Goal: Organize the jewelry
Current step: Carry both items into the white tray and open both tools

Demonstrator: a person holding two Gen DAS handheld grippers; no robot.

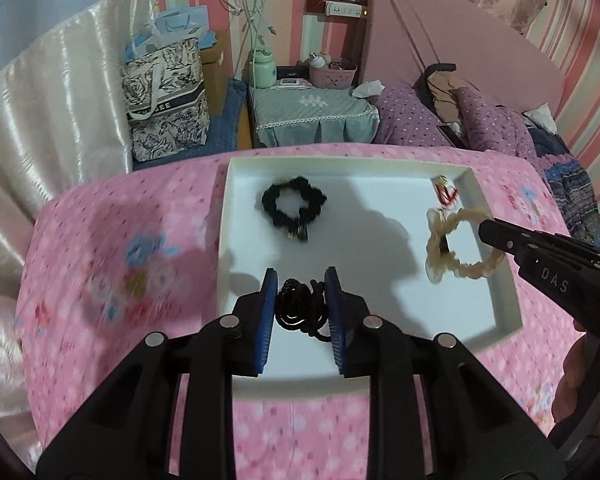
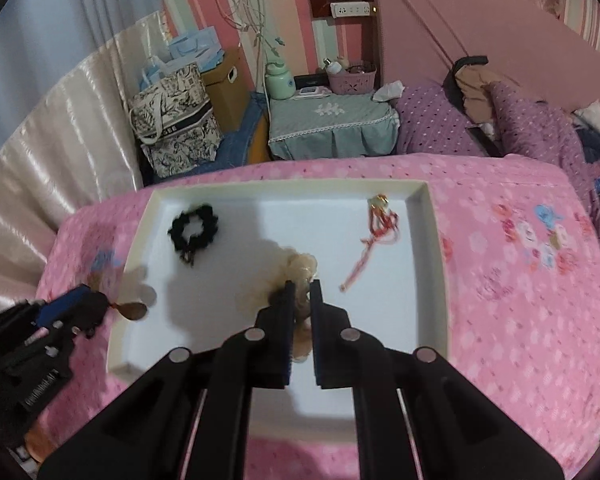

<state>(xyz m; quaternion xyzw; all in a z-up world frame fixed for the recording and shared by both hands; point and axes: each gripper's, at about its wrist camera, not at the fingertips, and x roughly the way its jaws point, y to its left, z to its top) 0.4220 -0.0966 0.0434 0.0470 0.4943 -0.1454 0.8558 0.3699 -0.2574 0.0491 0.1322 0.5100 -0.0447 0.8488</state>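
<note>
A white tray (image 1: 500, 312) lies on a pink bedspread. In the left wrist view my left gripper (image 1: 302, 280) is shut on a black corded hair tie (image 1: 300, 306) over the tray's near edge. A black scrunchie (image 1: 294, 204) lies at the tray's far left. A red tasselled ornament (image 1: 444, 192) lies at the far right corner. My right gripper (image 2: 302, 286) is shut on a cream scrunchie (image 2: 300, 266) and holds it above the tray; the cream scrunchie also shows in the left view (image 1: 460, 244). The tray (image 2: 428, 240), the black scrunchie (image 2: 194, 228) and the ornament (image 2: 380, 224) show in the right view.
The pink bedspread (image 1: 140, 264) surrounds the tray. A patterned tote bag (image 1: 166, 100) and a nightstand (image 1: 312, 112) stand beyond the bed. Purple pillows (image 1: 480, 120) and a pink headboard (image 1: 460, 32) are at the far right. A shiny curtain (image 1: 40, 120) hangs left.
</note>
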